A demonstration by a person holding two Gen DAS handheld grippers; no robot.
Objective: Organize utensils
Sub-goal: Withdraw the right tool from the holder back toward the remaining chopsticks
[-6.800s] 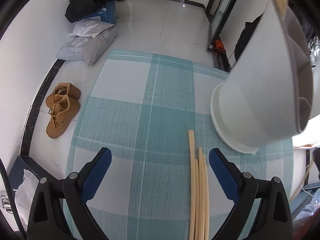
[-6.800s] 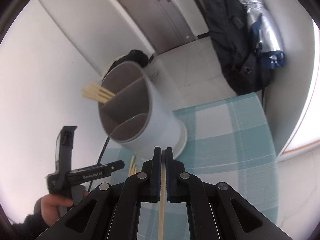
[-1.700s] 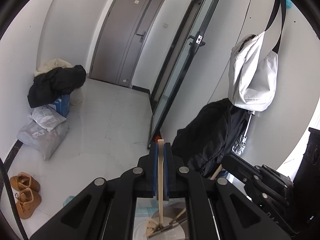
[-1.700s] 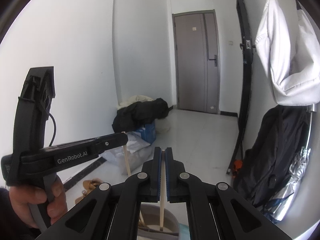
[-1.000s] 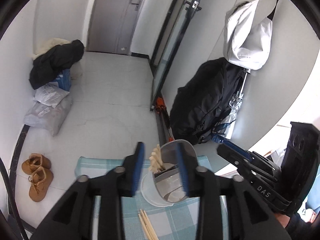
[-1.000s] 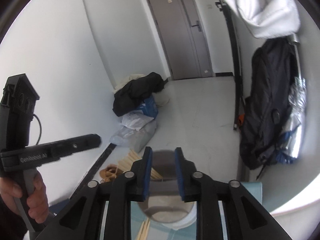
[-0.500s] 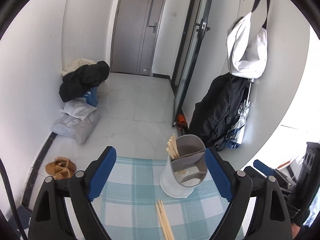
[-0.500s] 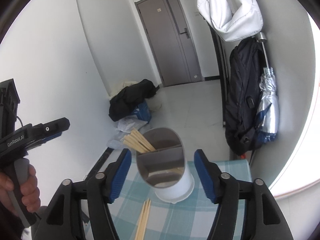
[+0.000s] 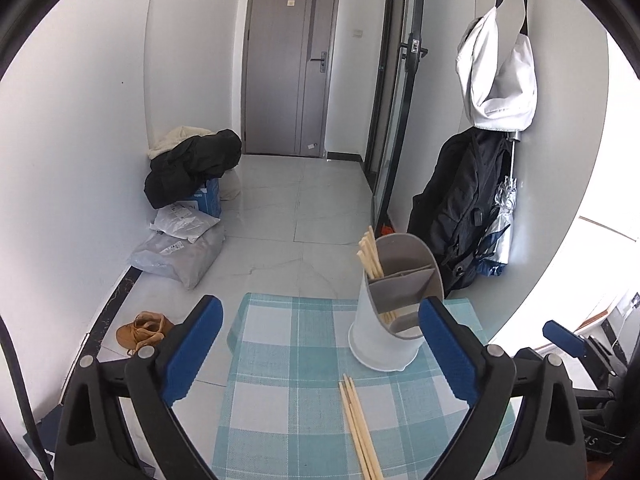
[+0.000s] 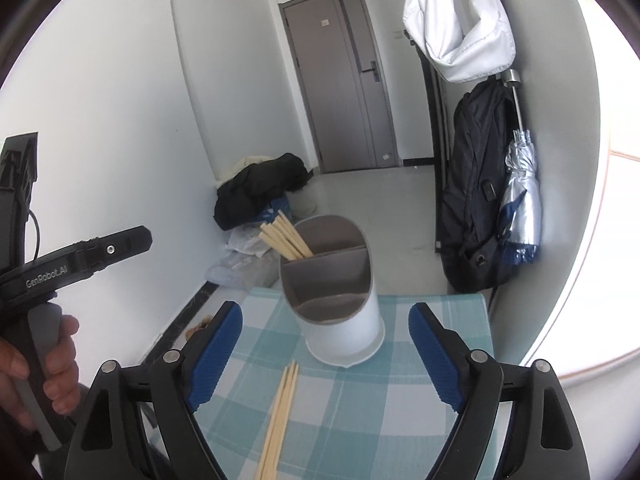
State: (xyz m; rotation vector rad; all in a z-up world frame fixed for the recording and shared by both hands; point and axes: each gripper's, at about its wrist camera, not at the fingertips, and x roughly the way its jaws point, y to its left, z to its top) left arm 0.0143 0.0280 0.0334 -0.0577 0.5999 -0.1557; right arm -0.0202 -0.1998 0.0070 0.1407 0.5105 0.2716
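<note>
A white utensil holder (image 9: 384, 336) with grey dividers stands on the teal checked tablecloth (image 9: 288, 400). Several wooden chopsticks (image 9: 370, 252) stick out of its far compartment. Three loose chopsticks (image 9: 358, 428) lie on the cloth in front of it. My left gripper (image 9: 320, 344) is wide open and empty, raised above the table's near side. My right gripper (image 10: 324, 348) is also wide open and empty, above the loose chopsticks (image 10: 280, 412) and in front of the holder (image 10: 336, 300). The left gripper's body (image 10: 80, 260) shows at the left of the right wrist view.
The table is small, with its edges close to the holder. Beyond it lie brown shoes (image 9: 140, 330), plastic bags (image 9: 180, 244) and a dark coat pile (image 9: 192, 164) on the floor. A black backpack (image 9: 460, 216) and umbrella (image 10: 520, 188) hang at the right wall.
Both grippers held one chopstick each over the holder, then opened and released them into it. Both have since pulled back and up, jaws wide open.
</note>
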